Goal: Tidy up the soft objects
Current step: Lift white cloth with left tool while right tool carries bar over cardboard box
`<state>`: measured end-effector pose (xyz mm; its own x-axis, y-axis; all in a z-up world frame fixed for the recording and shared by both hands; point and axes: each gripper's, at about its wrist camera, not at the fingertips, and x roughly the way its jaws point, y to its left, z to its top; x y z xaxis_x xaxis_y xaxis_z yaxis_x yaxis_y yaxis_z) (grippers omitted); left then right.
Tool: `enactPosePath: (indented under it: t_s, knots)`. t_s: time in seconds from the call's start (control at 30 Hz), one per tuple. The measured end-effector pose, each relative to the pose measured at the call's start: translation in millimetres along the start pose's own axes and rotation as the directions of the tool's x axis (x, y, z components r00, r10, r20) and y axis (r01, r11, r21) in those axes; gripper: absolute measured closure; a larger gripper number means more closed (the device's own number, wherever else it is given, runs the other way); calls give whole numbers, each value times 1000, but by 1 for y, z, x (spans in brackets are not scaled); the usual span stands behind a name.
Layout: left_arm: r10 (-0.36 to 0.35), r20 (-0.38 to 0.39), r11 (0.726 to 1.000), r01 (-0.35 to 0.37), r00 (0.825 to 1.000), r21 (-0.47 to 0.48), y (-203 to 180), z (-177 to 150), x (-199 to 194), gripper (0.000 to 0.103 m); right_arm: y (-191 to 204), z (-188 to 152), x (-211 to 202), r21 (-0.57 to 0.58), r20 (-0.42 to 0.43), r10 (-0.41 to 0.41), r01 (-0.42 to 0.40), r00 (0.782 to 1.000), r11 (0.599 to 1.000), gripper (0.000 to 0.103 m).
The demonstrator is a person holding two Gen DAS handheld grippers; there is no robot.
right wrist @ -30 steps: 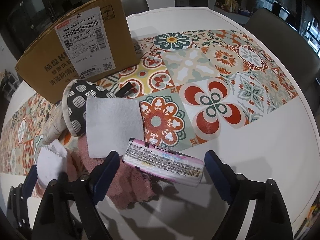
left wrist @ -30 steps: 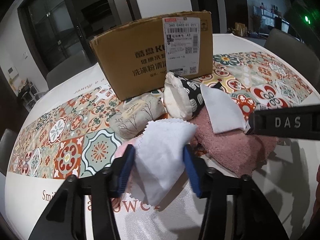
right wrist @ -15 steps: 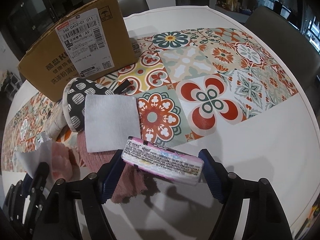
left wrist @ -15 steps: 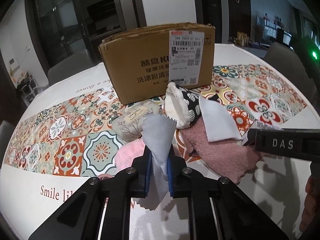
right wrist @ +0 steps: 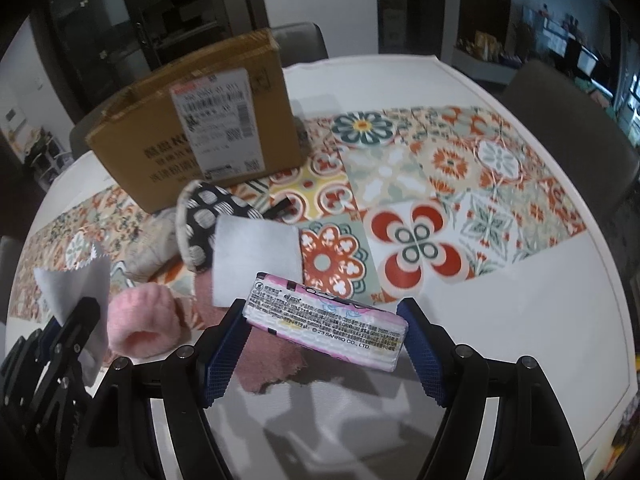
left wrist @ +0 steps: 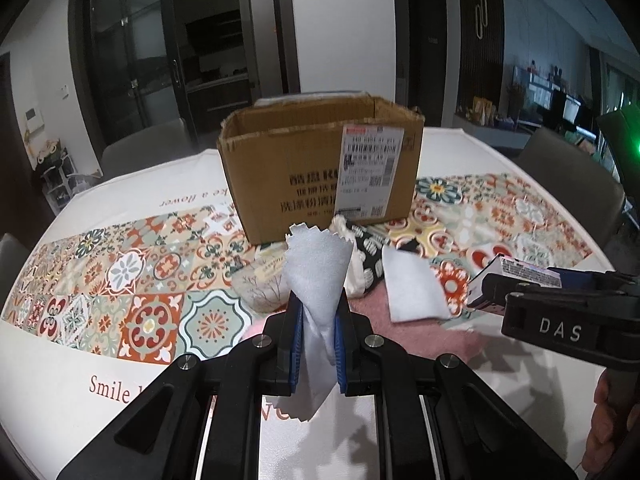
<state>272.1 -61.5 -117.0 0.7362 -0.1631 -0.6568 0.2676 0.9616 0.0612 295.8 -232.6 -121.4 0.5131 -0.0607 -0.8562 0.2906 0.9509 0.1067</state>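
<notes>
My left gripper (left wrist: pixel 317 312) is shut on a thin pale grey cloth (left wrist: pixel 318 276) with zigzag edges and holds it above the table; the cloth also shows in the right wrist view (right wrist: pixel 76 284). My right gripper (right wrist: pixel 325 320) is shut on a pink tissue pack (right wrist: pixel 326 315), lifted off the table; it also shows in the left wrist view (left wrist: pixel 516 270). An open cardboard box (left wrist: pixel 320 172) stands behind the pile. On the table lie a dark pink towel (right wrist: pixel 268 360), a white square cloth (right wrist: pixel 256 256), a spotted black mitt (right wrist: pixel 208 216), a floral pouch (left wrist: pixel 264 284) and a fluffy pink item (right wrist: pixel 144 324).
The round white table (right wrist: pixel 500 340) has a patterned tile runner (right wrist: pixel 440 184) across its middle. Grey chairs (right wrist: pixel 568 116) stand around it. The soft items are piled just in front of the box.
My left gripper closed on the grey cloth and lifted it toward the box. My right gripper closed on the tissue pack and raised it off the table.
</notes>
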Motion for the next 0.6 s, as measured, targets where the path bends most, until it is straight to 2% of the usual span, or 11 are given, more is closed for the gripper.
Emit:
enactPosePath:
  t_s: [0.33,0.6]
  knots:
    - [-4,93,999,7,996,-34,6,29,-38,88,10,17,-43,-75,123,57,-47,991,996,27]
    - [9,159,999,0,987,-54,15,54,-56,88,18,37,-74,-118,228,116,-90,967,989,27]
